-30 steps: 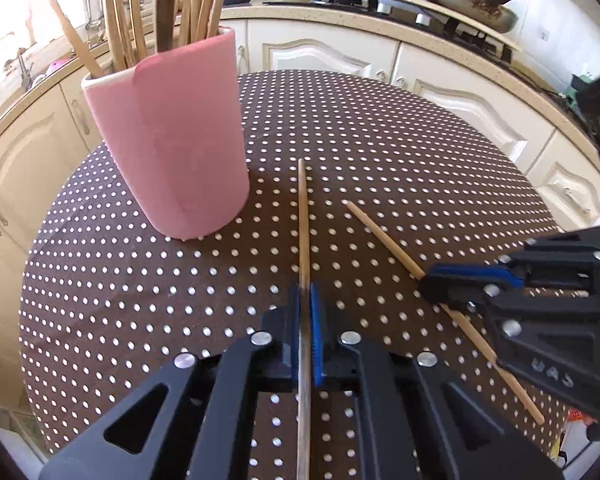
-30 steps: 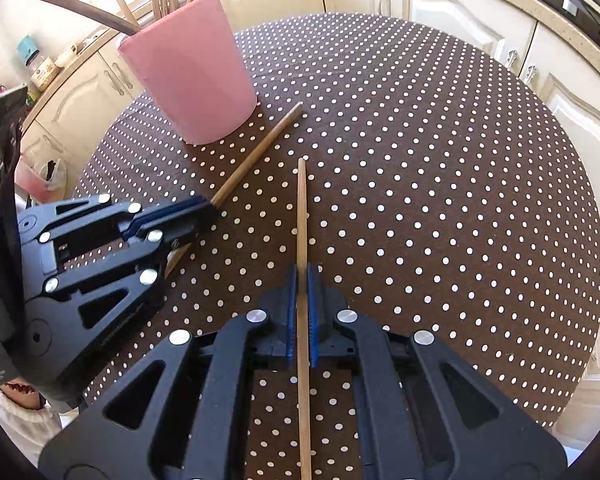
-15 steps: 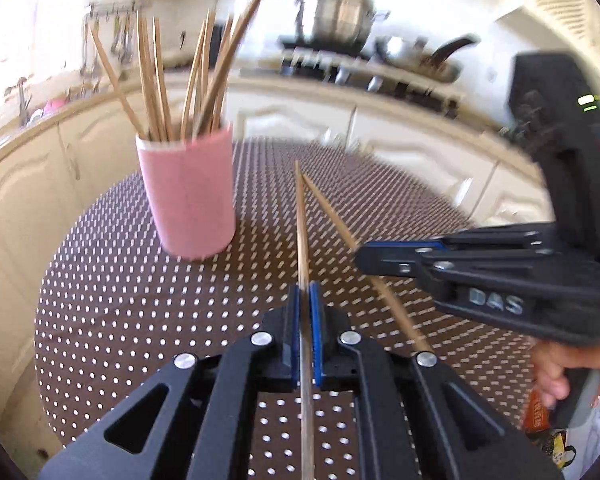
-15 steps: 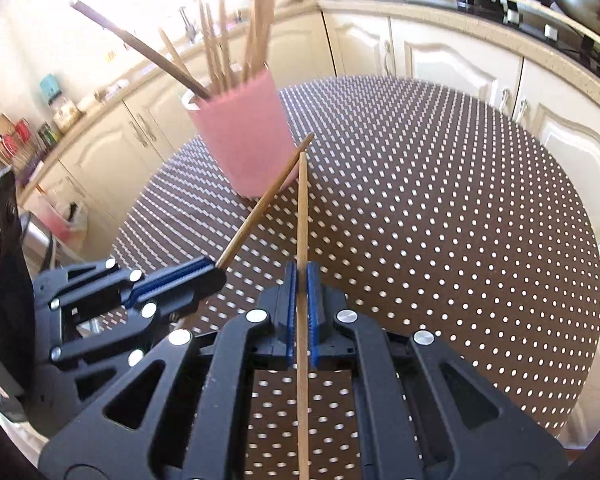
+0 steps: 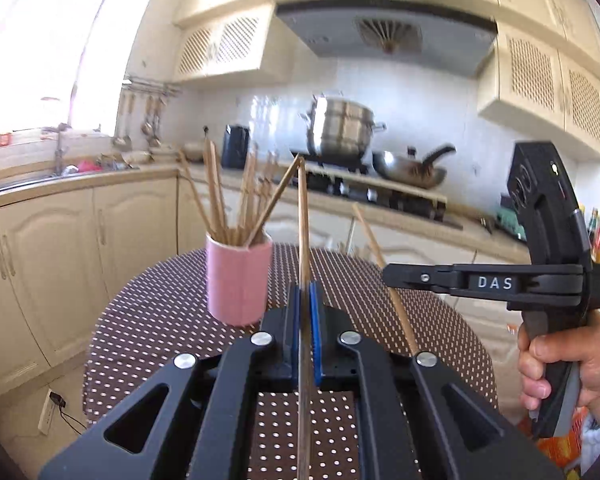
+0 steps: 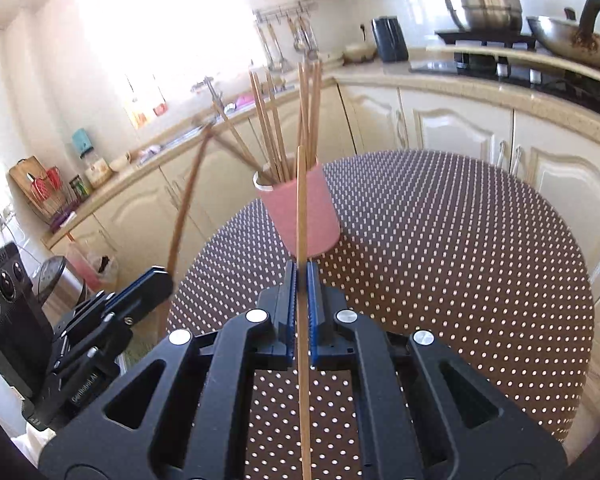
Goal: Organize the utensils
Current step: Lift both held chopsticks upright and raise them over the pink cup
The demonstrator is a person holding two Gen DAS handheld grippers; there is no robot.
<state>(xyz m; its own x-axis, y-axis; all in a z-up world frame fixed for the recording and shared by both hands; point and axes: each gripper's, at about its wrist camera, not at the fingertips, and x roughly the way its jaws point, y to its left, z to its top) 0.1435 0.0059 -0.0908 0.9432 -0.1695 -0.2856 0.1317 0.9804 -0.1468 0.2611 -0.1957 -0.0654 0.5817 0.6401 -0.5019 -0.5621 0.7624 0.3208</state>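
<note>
each clamped tight on one chopstick, the left gripper point(image 5: 305, 308) and right gripper point(image 6: 301, 286) are mid-carry toward the pink cup point(image 6: 302, 212) at frame centre, so next both tips must tilt down into its crowded mouth.

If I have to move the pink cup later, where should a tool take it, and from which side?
Probably the rim wall, pinched from above, one finger inside and one outside: the pink cup stands upright and looks too wide to span. Use the bare rim stretch at left in the right wrist view, clear of the standing chopsticks.
</note>
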